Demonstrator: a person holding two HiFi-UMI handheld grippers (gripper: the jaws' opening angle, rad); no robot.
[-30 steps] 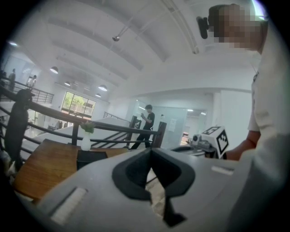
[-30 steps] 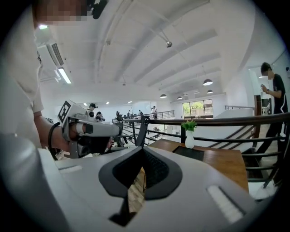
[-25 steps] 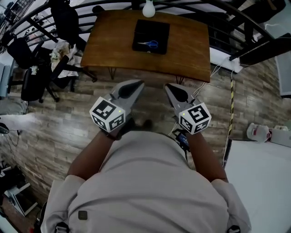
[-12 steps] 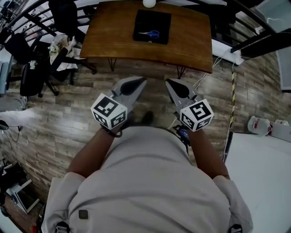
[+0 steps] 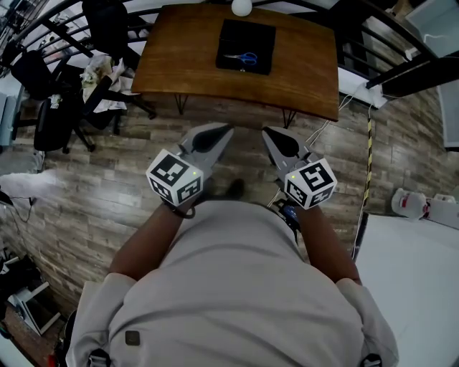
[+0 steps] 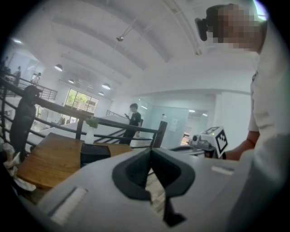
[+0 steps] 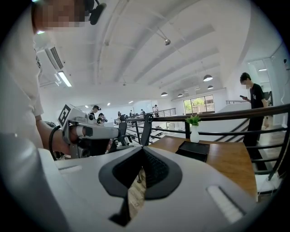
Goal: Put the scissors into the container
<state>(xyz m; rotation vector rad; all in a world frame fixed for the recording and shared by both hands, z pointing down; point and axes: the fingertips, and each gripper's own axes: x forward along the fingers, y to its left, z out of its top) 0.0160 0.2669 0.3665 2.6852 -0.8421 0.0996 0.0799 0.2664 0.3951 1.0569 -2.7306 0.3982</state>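
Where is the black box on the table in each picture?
Head view: black box top centre, on the table.
Left gripper view: left of centre, low.
Right gripper view: right of centre.
Shared landmark: white vase beside it.

A wooden counter stands at the top of the view on a plank floor. It carries a black container with blue-handled scissors lying within its outline, in it or on top cannot be told, and a white rounded object at the counter's far edge. Well short of the counter, over the floor, the left tongs and right tongs are held side by side, each drawn to a closed, empty point, while black office chairs stand off to the left.
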